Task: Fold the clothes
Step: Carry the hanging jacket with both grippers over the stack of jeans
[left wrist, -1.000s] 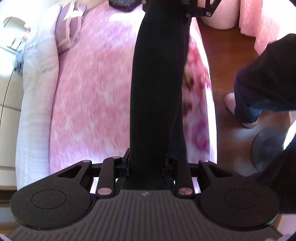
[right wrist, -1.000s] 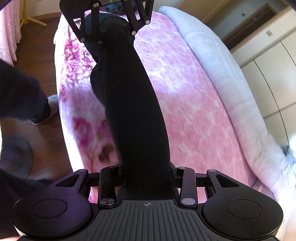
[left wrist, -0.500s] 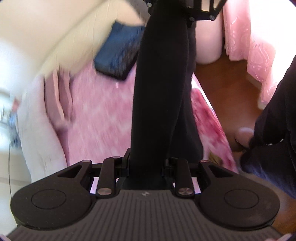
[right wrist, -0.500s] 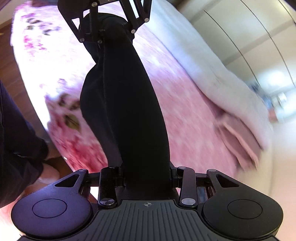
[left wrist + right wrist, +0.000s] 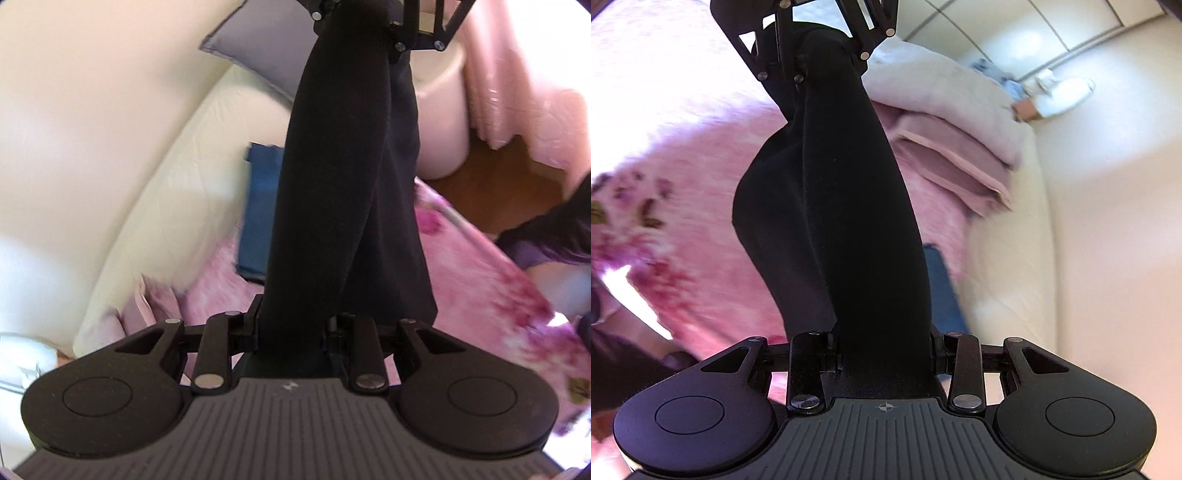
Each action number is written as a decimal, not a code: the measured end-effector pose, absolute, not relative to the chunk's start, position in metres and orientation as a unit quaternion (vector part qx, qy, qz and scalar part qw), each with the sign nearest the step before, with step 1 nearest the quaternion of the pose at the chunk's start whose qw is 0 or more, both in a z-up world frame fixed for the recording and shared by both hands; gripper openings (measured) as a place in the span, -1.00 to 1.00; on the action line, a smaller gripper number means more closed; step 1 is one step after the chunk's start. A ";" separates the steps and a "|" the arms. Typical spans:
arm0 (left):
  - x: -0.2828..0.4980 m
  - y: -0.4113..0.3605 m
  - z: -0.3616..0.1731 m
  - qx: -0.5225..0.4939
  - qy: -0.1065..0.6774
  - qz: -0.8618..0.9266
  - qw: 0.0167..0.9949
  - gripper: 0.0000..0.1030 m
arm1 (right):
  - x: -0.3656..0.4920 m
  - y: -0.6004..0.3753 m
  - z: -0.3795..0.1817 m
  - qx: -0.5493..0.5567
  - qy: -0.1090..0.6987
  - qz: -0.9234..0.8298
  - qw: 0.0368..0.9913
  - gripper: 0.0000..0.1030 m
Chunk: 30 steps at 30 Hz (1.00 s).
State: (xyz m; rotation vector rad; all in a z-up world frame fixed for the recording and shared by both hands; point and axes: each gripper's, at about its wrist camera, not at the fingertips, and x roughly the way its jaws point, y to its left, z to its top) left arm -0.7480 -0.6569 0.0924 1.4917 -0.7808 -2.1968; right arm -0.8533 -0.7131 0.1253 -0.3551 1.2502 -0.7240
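In the left wrist view, a cream padded headboard (image 5: 155, 177) curves up behind a bed covered by a pink floral fleece blanket (image 5: 491, 295), with a folded blue garment (image 5: 260, 206) lying on the blanket near the headboard and a grey-lilac pillow (image 5: 258, 48) propped above it. A pink curtain (image 5: 517, 85) hangs at the right over brown wooden floor (image 5: 517, 184). The left gripper (image 5: 291, 328) is clamped on a long black fabric garment (image 5: 343, 177), which stretches taut from its jaws up to the other tool at the top edge, where the far end is cut off. The only marking is a small pale logo on the tool's ribbed body, too small to read. The background is blurred.

In the right wrist view, the same pink blanket (image 5: 701, 177) spreads at the left, overexposed near the top. A folded stack of pale pink and lilac blankets (image 5: 953, 140) lies by the cream headboard (image 5: 1008, 258), with white cupboard doors (image 5: 1052, 22) beyond. The right gripper (image 5: 886, 354) is closed tight on the black garment (image 5: 842, 206), held above the bed and running to the opposite tool at the top. A small crosshair mark sits on the body; no words are legible. The blue garment (image 5: 942, 288) is mostly hidden behind the black cloth.
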 end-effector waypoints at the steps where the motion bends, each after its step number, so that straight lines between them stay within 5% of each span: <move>1: -0.762 -0.675 0.094 0.529 -0.280 -0.779 0.188 -0.54 | -0.864 -0.732 0.125 -0.166 0.567 -0.333 0.735 -0.30; 10: -0.882 -0.846 0.093 0.505 -0.330 -0.745 0.285 -0.53 | -0.952 -0.934 0.130 -0.252 0.526 -0.373 0.722 -0.29; 14: -0.906 -0.867 0.013 0.497 -0.342 -0.737 0.305 -0.54 | -0.978 -0.977 0.084 -0.283 0.491 -0.410 0.715 -0.25; 20: -0.929 -0.858 -0.166 0.570 -0.282 -0.736 0.232 -0.46 | -0.999 -0.996 -0.085 -0.224 0.554 -0.357 0.718 -0.24; 23: -0.922 -0.845 -0.193 0.560 -0.308 -0.734 0.230 -0.38 | -1.004 -0.989 -0.131 -0.234 0.574 -0.335 0.710 -0.14; 30: -0.898 -0.838 -0.196 0.538 -0.336 -0.741 0.222 -0.21 | -1.019 -0.954 -0.121 -0.237 0.568 -0.358 0.702 0.04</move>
